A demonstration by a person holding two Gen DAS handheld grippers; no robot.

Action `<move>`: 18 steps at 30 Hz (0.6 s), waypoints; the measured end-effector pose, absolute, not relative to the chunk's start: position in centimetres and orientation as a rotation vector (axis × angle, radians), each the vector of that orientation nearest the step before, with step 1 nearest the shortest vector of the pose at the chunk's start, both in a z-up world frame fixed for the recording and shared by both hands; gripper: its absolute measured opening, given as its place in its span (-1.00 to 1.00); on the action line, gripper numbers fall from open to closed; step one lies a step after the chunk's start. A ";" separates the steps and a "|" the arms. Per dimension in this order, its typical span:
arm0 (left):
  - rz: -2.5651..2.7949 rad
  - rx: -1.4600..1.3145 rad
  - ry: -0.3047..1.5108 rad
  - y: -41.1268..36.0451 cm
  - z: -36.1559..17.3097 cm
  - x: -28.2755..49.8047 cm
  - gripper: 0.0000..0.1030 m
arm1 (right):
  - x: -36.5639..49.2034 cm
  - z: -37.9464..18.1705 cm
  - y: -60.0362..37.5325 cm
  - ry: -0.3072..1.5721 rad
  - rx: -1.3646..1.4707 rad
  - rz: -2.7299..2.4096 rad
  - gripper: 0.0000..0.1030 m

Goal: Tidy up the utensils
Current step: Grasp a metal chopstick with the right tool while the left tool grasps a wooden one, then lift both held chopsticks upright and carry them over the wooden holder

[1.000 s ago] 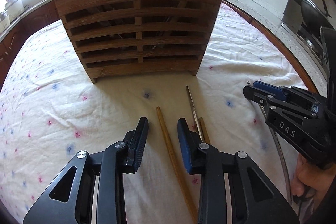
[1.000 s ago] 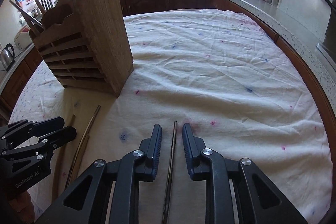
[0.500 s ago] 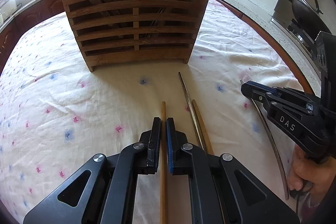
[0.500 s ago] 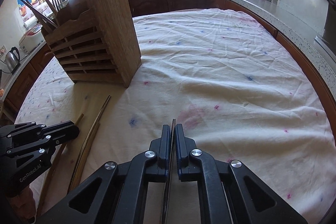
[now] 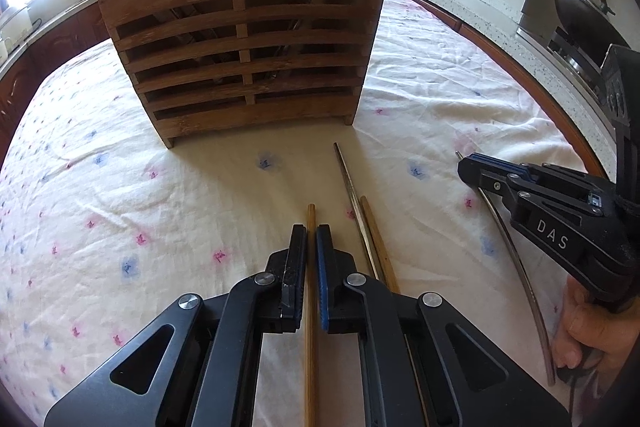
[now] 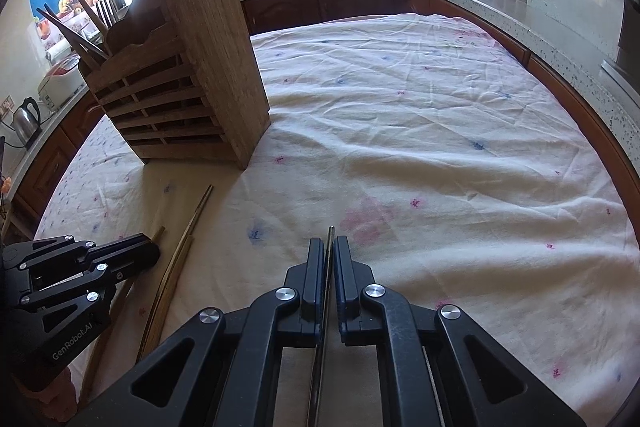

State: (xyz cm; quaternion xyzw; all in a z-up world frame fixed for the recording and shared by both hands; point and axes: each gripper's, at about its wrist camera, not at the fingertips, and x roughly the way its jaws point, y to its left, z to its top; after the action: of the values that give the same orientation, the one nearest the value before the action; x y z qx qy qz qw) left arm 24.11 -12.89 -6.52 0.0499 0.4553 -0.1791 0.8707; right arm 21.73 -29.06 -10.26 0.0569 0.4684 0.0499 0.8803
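Observation:
A slatted wooden utensil holder point(image 5: 244, 55) stands on the floral tablecloth, with several utensils in it; it also shows in the right wrist view point(image 6: 188, 95). My left gripper point(image 5: 311, 239) is shut on a wooden chopstick point(image 5: 310, 327) and holds it just above the cloth. My right gripper point(image 6: 329, 251) is shut on a metal chopstick point(image 6: 326, 291); it also shows in the left wrist view point(image 5: 468, 163). One metal chopstick point(image 5: 354, 203) and one wooden chopstick point(image 5: 380, 247) lie side by side on the cloth, right of my left gripper.
The round table point(image 6: 420, 131) has a dark wooden rim. A stone counter point(image 6: 520, 11) curves behind it with jars and a sink. A wok point(image 5: 576, 3) sits on a stove at the right. A kettle point(image 6: 26, 119) stands far left.
Both grippers went from open to shut, each on its chopstick. Both have since lifted slightly and moved nearer the holder.

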 end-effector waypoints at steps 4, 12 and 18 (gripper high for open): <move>-0.379 0.032 0.920 -11.0 -5.3 22.9 -0.92 | 20.9 -9.6 -29.2 0.965 0.164 0.130 -0.92; -0.420 -0.143 0.781 -6.1 0.6 18.6 -0.92 | 16.3 -2.8 -28.0 0.793 0.197 0.220 -0.92; -0.438 -0.215 0.665 -2.8 5.1 15.1 -0.92 | 12.6 3.2 -27.6 0.644 0.206 0.259 -0.92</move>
State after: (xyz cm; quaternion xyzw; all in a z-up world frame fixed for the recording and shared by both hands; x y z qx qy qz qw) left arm 15.12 -2.82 5.14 -0.1045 0.3233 -0.2127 0.9162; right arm 12.60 -27.61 3.16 0.1008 0.3148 0.1265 0.9353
